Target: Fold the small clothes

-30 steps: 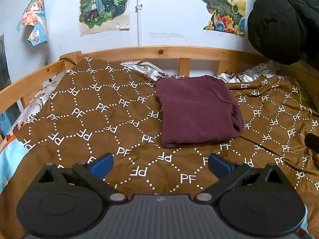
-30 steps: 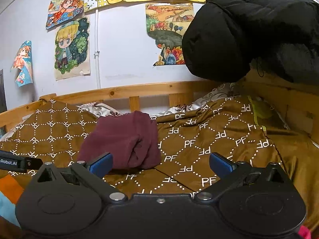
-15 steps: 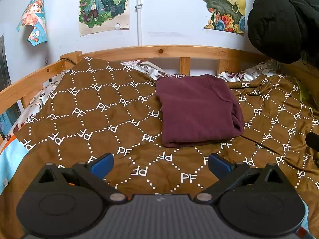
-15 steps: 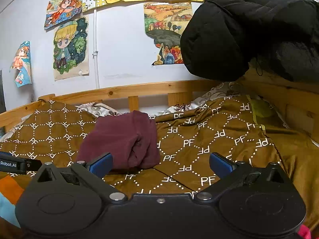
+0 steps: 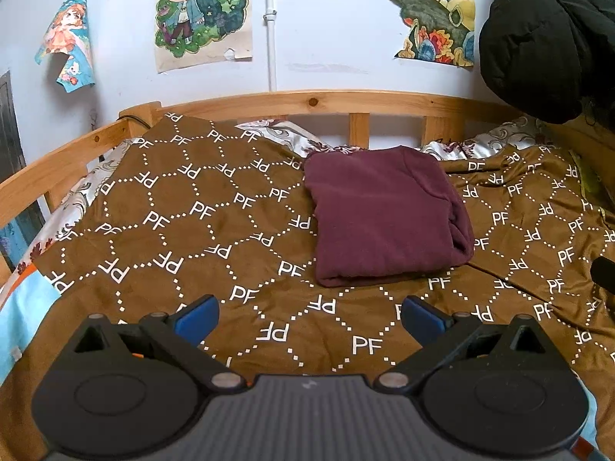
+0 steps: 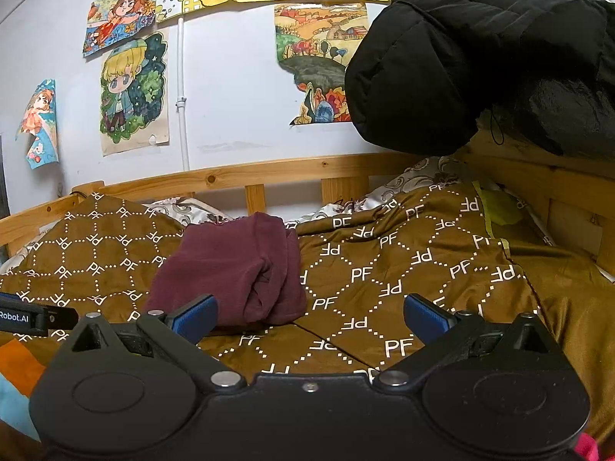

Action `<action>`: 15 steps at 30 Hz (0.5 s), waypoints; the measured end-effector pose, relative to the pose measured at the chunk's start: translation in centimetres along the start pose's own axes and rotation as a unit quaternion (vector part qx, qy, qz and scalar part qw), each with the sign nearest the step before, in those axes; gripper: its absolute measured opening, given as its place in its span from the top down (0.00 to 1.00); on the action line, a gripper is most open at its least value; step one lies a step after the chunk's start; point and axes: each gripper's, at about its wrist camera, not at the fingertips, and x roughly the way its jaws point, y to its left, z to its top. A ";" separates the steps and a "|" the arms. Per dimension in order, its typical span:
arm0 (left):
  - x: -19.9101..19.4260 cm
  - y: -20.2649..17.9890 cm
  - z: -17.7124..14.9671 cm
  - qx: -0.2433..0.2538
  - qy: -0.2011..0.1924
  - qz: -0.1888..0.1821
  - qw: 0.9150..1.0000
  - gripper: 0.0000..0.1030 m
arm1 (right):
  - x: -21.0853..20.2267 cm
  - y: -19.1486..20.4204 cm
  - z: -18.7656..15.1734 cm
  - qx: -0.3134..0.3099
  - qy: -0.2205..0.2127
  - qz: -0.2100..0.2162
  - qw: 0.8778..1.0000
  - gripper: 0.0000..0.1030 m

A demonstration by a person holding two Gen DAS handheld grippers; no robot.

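I held my left gripper (image 5: 309, 317) spread wide with nothing between its blue-tipped fingers (image 5: 196, 317), low over the brown bedspread printed with white "PF" letters and dotted diamonds (image 5: 184, 223). My right gripper (image 6: 309, 317) was likewise spread and empty above the same cover. The folded maroon fleece garment (image 5: 384, 219) lay on that bedspread toward the far side, near the pale wooden bed rail (image 5: 315, 100), well apart from both grippers. From my right-hand camera its rolled open end faced me, just beyond the left blue fingertip. A black puffy jacket (image 6: 480, 61) hung at upper right, and colourful cartoon drawings (image 5: 201, 11) were stuck on the white wall.
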 end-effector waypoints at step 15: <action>-0.1 0.1 -0.1 -0.005 0.002 -0.010 1.000 0.01 | 0.0 0.1 -0.2 0.002 0.001 -0.012 1.000 0.00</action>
